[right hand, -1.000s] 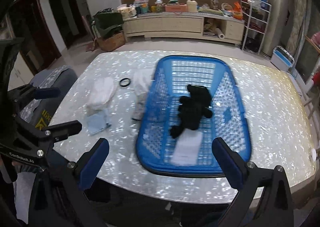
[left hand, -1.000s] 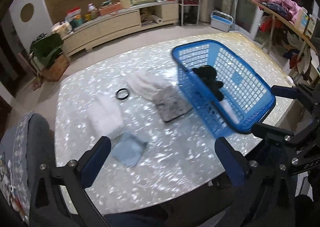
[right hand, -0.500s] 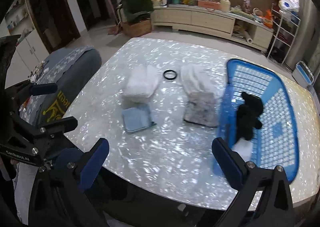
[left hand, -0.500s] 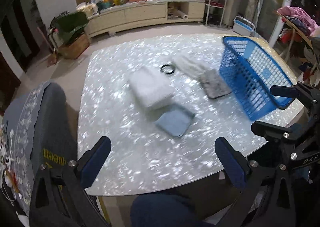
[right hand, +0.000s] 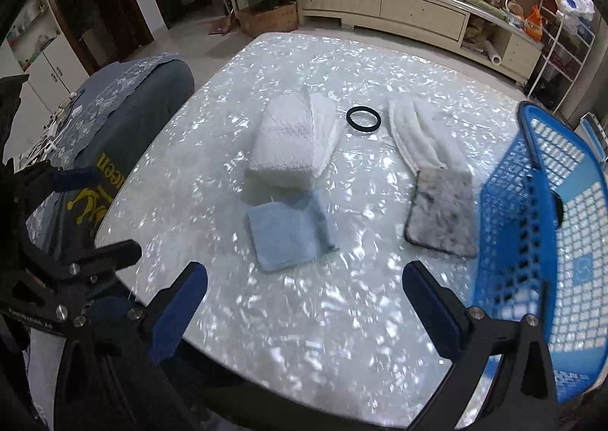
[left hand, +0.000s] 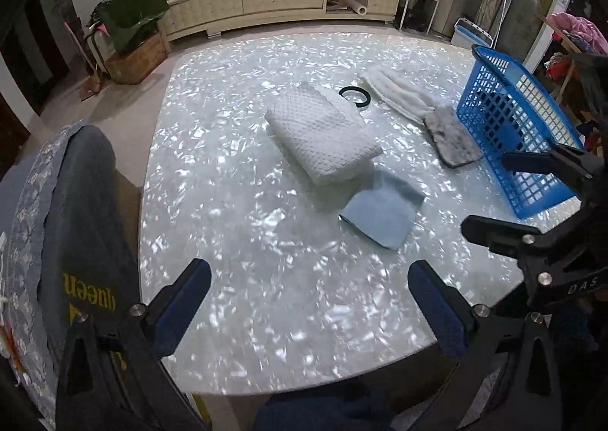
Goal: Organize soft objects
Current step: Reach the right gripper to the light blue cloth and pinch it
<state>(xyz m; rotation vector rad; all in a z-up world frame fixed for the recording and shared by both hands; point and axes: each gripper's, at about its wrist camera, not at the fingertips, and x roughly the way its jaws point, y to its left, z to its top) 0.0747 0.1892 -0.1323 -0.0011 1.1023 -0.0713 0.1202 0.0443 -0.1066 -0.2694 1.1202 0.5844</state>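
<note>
A folded white waffle towel (left hand: 323,133) (right hand: 288,140) lies mid-table. A small light-blue cloth (left hand: 382,212) (right hand: 290,229) lies just in front of it. A white fluffy cloth (left hand: 399,95) (right hand: 421,136) and a grey mottled cloth (left hand: 452,138) (right hand: 442,214) lie beside the blue basket (left hand: 532,180) (right hand: 547,241) at the right. My left gripper (left hand: 309,302) and my right gripper (right hand: 304,302) are both open and empty, above the table's near edge, short of the blue cloth.
A black ring (left hand: 354,95) (right hand: 363,119) lies between the white towel and the fluffy cloth. A grey-covered chair (left hand: 64,222) (right hand: 114,119) stands at the table's left. A cabinet (left hand: 281,2) lines the far wall. The shiny white table (left hand: 228,203) spreads around the cloths.
Both views have swung left, away from the basket and toward the cloths. The cloths now sit central and closer. Both grippers stay open and empty.
</note>
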